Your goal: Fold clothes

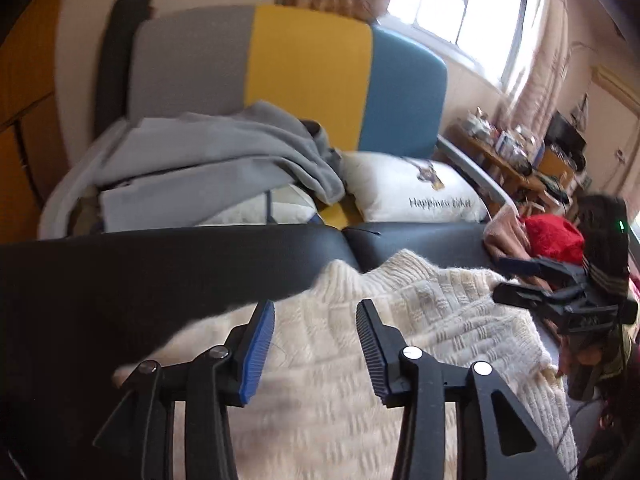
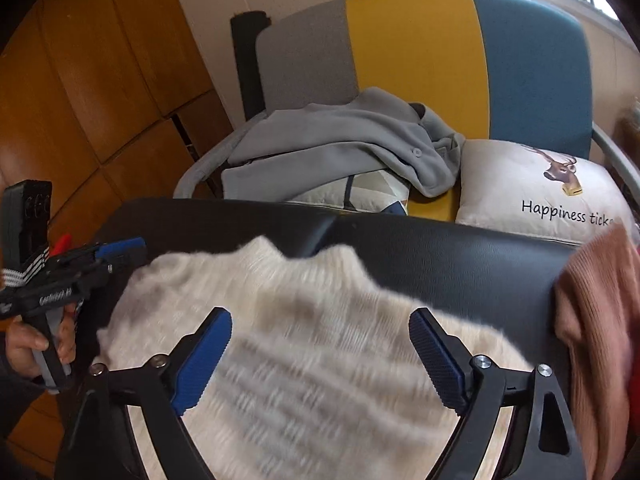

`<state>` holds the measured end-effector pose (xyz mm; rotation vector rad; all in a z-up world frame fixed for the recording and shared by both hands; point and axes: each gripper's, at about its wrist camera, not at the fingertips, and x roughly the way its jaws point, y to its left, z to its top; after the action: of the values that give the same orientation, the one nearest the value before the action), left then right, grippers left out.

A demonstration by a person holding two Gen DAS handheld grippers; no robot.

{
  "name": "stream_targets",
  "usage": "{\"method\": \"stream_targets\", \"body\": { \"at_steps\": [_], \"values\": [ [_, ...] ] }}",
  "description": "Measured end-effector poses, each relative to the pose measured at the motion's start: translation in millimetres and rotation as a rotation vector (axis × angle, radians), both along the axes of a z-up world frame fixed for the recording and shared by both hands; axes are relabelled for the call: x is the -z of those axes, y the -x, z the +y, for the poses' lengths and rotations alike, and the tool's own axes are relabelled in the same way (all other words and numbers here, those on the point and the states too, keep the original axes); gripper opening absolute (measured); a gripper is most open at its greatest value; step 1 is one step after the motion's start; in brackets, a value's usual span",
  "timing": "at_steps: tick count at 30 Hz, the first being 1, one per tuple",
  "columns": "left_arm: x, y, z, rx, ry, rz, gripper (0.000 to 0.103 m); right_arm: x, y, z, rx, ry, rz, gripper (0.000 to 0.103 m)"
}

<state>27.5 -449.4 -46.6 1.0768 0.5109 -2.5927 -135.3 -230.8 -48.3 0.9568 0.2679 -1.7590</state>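
A cream knitted sweater [image 1: 400, 320] lies spread on a black padded bench [image 1: 140, 272]; it also shows in the right wrist view [image 2: 304, 360]. My left gripper [image 1: 316, 312] hovers over the sweater's left part, jaws open and empty. My right gripper [image 2: 320, 320] hovers over the sweater's middle, jaws wide open and empty. In the left wrist view the right gripper [image 1: 560, 304] sits at the sweater's right edge. In the right wrist view the left gripper [image 2: 100, 256] is at the sweater's left edge, held by a hand.
A pink garment [image 2: 600, 320] and a red one [image 1: 556, 236] lie at the bench's right end. Behind the bench stands a grey, yellow and blue chair [image 2: 420, 52] holding a grey garment [image 2: 340, 140] and a white cushion [image 2: 540, 188]. Wooden cabinets [image 2: 80, 100] stand at left.
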Motion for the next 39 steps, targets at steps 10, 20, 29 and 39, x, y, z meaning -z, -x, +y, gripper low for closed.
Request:
{"method": "stream_targets", "body": {
  "at_steps": [10, 20, 29, 39],
  "values": [
    [59.9, 76.1, -48.0, 0.128, -0.254, -0.095, 0.046, 46.2, 44.5, -78.6, -0.106, -0.147, -0.128, 0.051],
    [29.2, 41.5, -29.2, 0.074, -0.341, 0.056, 0.008, 10.4, 24.7, -54.6, -0.077, -0.069, -0.113, 0.008],
    [33.7, -22.0, 38.0, 0.115, -0.248, 0.019, 0.009, -10.1, -23.6, -5.1, -0.082, 0.022, -0.086, 0.01],
    [41.8, -42.2, 64.7, 0.097, -0.191, -0.01, 0.021, -18.5, -51.7, 14.9, -0.05, 0.046, -0.071, 0.034]
  ]
}}
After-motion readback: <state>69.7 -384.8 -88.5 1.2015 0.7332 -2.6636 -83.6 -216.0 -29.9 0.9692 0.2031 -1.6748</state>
